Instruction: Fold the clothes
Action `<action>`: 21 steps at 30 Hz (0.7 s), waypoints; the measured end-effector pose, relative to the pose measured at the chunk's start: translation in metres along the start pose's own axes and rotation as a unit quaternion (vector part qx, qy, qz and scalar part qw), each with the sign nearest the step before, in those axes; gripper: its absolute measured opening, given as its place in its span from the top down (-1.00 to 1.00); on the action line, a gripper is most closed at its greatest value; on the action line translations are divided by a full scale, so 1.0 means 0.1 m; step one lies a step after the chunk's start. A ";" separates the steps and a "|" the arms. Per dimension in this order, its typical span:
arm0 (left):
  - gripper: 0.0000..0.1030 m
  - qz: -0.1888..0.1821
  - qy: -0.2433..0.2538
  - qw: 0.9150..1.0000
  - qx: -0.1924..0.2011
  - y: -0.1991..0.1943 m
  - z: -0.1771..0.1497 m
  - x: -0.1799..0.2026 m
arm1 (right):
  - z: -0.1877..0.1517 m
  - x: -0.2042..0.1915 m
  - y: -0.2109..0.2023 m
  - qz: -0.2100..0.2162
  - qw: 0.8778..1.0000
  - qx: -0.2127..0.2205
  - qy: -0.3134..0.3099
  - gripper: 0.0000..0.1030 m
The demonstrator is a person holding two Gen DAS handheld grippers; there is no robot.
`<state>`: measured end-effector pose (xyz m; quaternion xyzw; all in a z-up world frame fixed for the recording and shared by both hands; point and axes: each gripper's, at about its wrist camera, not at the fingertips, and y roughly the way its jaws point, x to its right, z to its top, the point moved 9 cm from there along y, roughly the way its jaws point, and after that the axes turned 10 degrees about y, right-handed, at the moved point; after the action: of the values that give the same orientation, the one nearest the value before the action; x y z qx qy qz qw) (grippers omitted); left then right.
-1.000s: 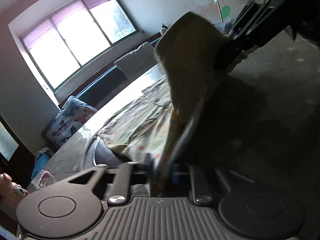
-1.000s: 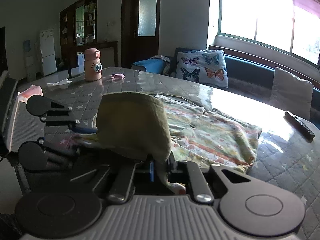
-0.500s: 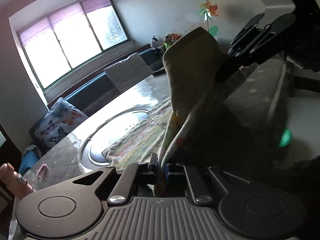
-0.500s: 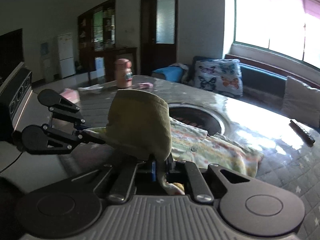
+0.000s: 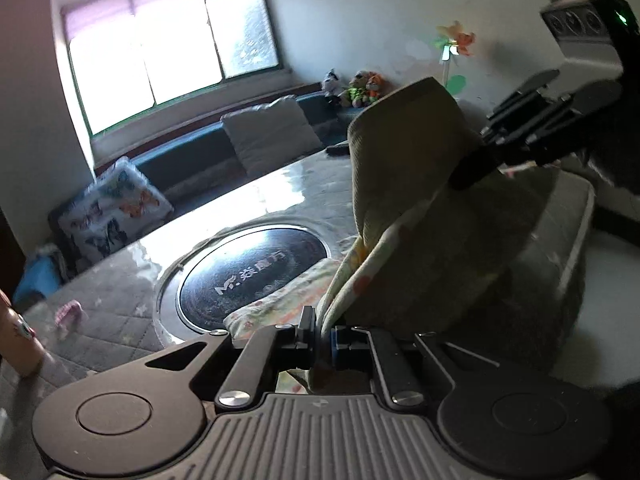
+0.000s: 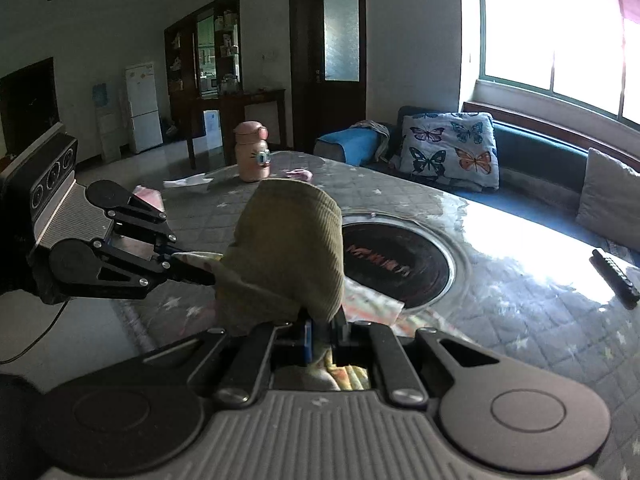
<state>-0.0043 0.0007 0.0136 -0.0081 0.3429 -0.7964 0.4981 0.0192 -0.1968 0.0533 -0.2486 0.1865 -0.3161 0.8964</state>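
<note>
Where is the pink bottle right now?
Right wrist view, left of centre: the pink bottle stands on the table's far side, beyond the lifted garment.

1. Left gripper [image 5: 322, 334]: matte black linkage arms, silver screw heads, round discs at either side, grey ribbed housing, blue pad insert.
2. Right gripper [image 6: 325, 332]: same black build, blue pad.
3. Thin black cable [image 6: 36, 340] trailing below.

Ribbed olive cloth collar [image 6: 288, 248], soft printed garment [image 5: 276, 300], quilted matt table cover [image 6: 500, 320], glossy black hob [image 5: 252, 276]
</note>
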 end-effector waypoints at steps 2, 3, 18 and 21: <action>0.85 -0.003 -0.014 1.000 -0.009 0.19 0.02 -0.13 | 0.10 0.15 0.18 -0.002 1.000 -0.008 0.012 0.85; 0.84 -0.005 -0.021 1.000 -0.014 0.28 0.03 -0.20 | 0.13 0.23 0.28 -0.003 1.000 -0.013 0.018 0.85; 0.66 0.011 -0.086 0.992 -0.092 1.38 -0.23 -0.61 | -0.19 1.13 1.53 -0.086 0.989 -0.041 0.111 0.41; 0.61 0.030 -0.093 0.991 -0.096 1.39 -0.25 -0.71 | -0.25 1.19 1.41 -0.108 0.987 -0.016 0.120 0.41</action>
<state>0.1322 0.0334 -0.0596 -0.1201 0.3699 -0.7402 0.5485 0.1605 -0.1881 -0.0670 -0.2413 0.2699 -0.4360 0.8239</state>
